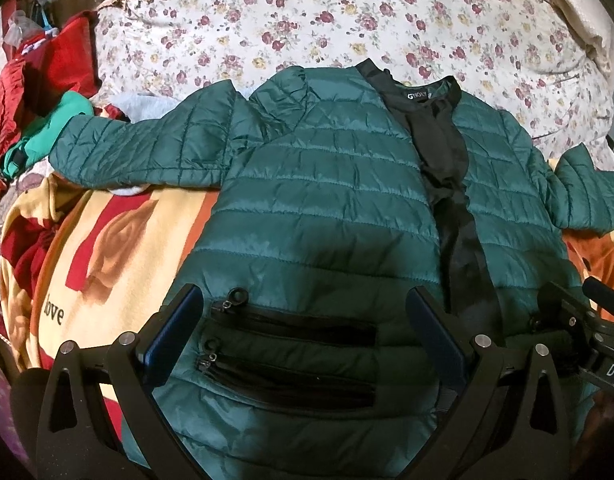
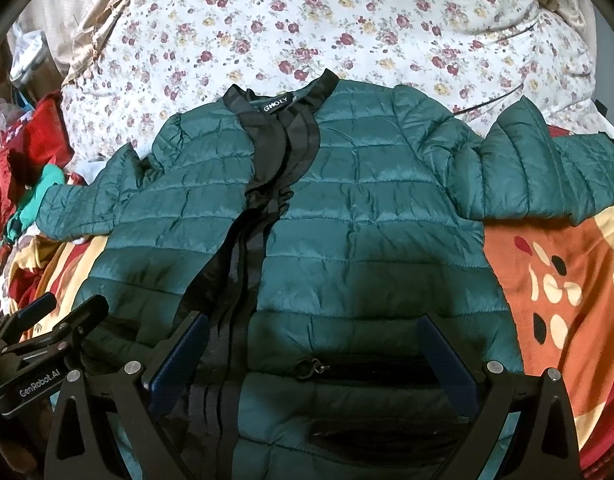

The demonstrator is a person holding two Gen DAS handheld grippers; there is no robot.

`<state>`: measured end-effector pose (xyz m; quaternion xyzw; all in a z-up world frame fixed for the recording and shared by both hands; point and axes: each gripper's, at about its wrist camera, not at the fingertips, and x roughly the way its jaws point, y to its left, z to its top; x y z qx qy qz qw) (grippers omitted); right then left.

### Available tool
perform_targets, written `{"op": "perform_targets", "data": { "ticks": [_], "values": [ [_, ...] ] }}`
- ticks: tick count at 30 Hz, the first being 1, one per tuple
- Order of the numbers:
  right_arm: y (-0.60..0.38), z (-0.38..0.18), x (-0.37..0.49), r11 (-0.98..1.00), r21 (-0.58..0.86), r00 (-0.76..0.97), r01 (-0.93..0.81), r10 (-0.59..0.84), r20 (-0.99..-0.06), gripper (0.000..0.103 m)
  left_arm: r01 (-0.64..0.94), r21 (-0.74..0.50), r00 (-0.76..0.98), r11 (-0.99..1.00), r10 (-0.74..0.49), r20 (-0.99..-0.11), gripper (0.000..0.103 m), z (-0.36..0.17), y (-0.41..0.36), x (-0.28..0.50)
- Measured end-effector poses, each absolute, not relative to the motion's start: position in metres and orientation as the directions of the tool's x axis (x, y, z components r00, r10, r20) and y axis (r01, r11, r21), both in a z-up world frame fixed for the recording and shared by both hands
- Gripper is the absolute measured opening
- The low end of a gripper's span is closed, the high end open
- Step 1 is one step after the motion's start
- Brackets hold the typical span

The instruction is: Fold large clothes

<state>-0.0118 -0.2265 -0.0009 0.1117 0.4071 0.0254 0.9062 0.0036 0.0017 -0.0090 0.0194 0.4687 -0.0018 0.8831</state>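
A dark green quilted jacket (image 1: 327,184) lies front up on the bed, sleeves spread out to both sides, its black-lined front slightly parted. It also shows in the right wrist view (image 2: 367,208). My left gripper (image 1: 305,300) is open and empty, hovering over the jacket's left lower front, above two black zip pockets (image 1: 291,356). My right gripper (image 2: 313,326) is open and empty over the right lower front, above a zip pocket (image 2: 371,368). The left gripper's body shows at the right wrist view's left edge (image 2: 35,360).
The jacket rests on an orange and yellow blanket (image 1: 119,248) printed "love", with a floral quilt (image 1: 307,12) behind it. A heap of red and teal clothes (image 1: 31,92) lies at the left. The blanket shows orange at the right (image 2: 555,280).
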Motion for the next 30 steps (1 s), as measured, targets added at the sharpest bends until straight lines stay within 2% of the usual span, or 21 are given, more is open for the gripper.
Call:
{"op": "perform_targets", "data": {
  "ticks": [17,30],
  "values": [
    [-0.223,-0.004,-0.003,0.980,0.195,0.650,0.035,0.126,-0.749,0.103,0.019,-0.006,0.615,1.000,-0.017,-0.789,0.102,-0.011,0.004,0.003],
    [-0.225,-0.006,0.005,0.976,0.212,0.632,0.045,0.137,-0.763,0.103,0.019,-0.001,0.606,1.000,-0.012,-0.795,0.102,-0.013,0.000,0.006]
  ]
}}
